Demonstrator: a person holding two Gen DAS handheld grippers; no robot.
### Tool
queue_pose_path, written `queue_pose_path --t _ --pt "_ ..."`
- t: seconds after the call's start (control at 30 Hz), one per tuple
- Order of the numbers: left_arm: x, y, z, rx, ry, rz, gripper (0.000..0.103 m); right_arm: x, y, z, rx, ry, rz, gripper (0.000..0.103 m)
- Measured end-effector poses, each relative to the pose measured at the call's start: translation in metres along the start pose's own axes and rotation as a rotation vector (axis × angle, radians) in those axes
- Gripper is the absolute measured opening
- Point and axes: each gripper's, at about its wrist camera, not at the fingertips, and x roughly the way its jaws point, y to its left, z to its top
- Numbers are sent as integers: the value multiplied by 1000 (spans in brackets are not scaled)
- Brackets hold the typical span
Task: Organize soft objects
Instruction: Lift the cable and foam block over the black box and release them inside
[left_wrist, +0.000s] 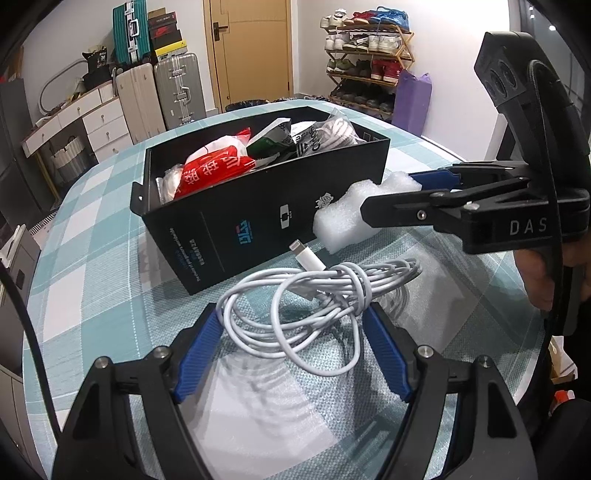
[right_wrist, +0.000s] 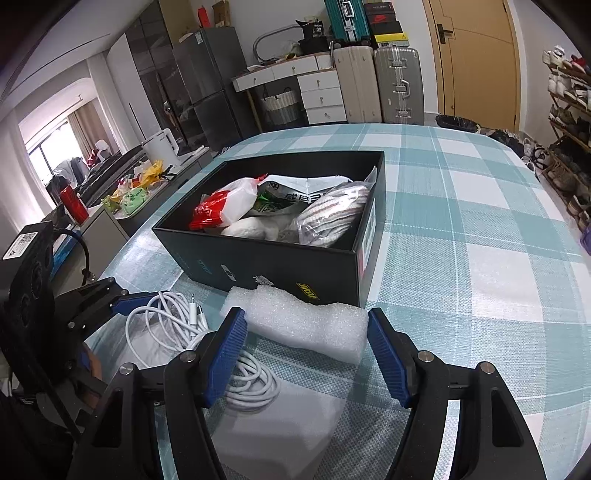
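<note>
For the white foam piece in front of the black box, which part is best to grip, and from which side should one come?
Grip the foam piece across its two short ends, coming from the near side, opposite the box. It lies lengthwise along the box wall, and the right hand-held gripper already has one pad at each end. The cable lies at its left.

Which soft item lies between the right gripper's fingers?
The white foam block, on the tablecloth in front of the black box; the cable lies left, bagged items inside.

The right gripper (right_wrist: 307, 334) pinches a white foam block (right_wrist: 299, 322) between its blue pads, just before the filled black box (right_wrist: 280, 264), beside a coiled white cable (right_wrist: 162, 317).
</note>
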Motion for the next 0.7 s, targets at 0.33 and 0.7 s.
queue_pose_path --t 0.33,0.7 --pt "-13 5 -3 -27 -38 5 77 -16 4 -2 -3 -36 3 68" --pt "-18 5 -6 -29 -48 7 76 -34 8 -3 -17 -71 -6 68"
